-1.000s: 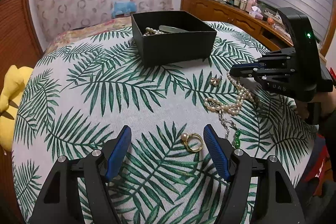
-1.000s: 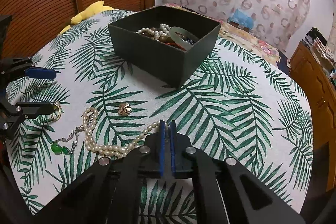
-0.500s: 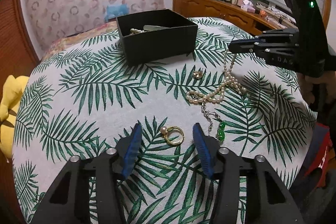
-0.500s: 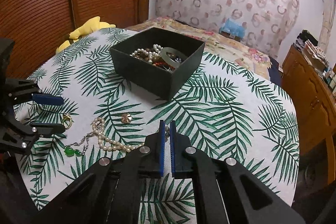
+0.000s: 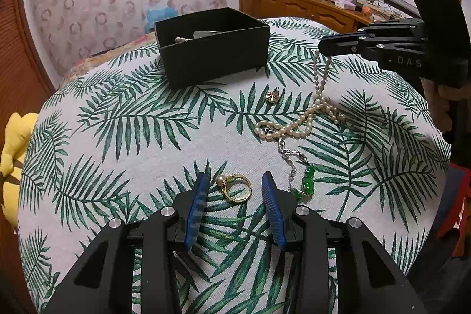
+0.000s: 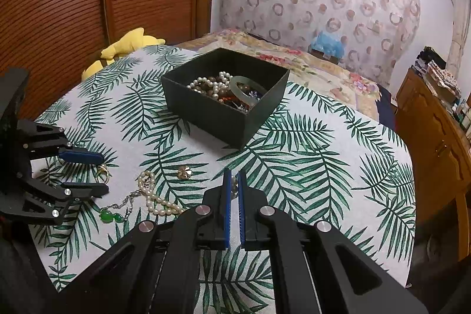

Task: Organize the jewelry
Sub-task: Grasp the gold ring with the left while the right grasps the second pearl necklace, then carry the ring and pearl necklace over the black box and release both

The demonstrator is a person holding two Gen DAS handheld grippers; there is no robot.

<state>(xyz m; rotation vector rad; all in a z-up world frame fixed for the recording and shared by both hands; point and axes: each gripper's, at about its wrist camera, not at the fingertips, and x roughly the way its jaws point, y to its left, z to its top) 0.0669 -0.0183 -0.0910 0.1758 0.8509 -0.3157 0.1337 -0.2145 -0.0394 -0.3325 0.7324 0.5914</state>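
Left tongs (image 5: 234,181) closing, pads apart around the gold ring (image 5: 235,187); right tongs (image 6: 234,181) clamped on the pearl necklace (image 5: 297,122).

Black angular hand-held gripper (image 5: 234,187), ribbed blue pads (image 5: 197,203), silver screws, green indicator light

Dim, soft light; fisheye-warped edges.

left hand-held gripper (image 5: 234,186): closing around gold ring (image 5: 237,187) | right hand-held gripper (image 6: 232,181): lifted pearl necklace (image 5: 319,87)
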